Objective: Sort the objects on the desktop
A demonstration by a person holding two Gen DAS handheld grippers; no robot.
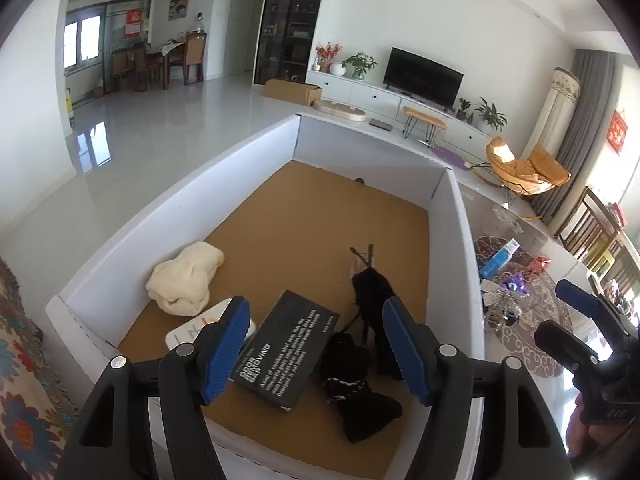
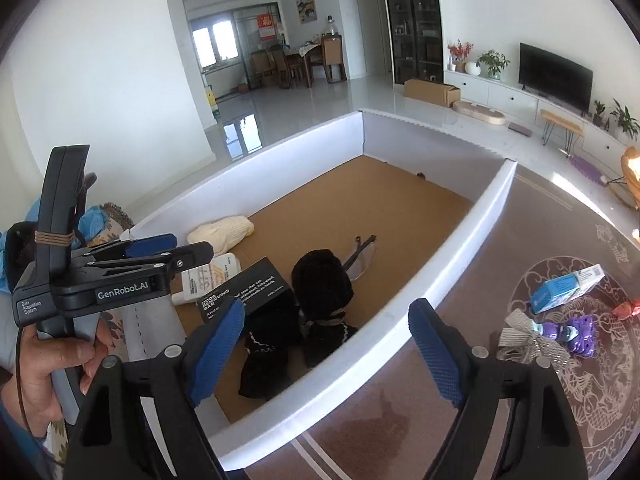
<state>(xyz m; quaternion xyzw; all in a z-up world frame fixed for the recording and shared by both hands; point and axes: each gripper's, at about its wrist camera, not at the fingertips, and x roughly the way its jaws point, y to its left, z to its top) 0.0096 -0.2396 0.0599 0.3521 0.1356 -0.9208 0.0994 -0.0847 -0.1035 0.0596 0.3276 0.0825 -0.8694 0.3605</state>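
Right wrist view: both grippers, left (image 1: 316, 344) & right (image 2: 326, 350), agape, empty (between picks); next, right reaches blue carton (image 2: 568, 288) outside box (image 2: 460, 240).

The left gripper (image 1: 316, 352) hangs with jaws spread over the near end of the white-walled box (image 1: 256, 148). On its brown floor, a cream knit bundle (image 1: 184, 280) lies near the left wall, a black printed box (image 1: 290, 354) and black cloth items (image 1: 360, 384) toward the near edge.
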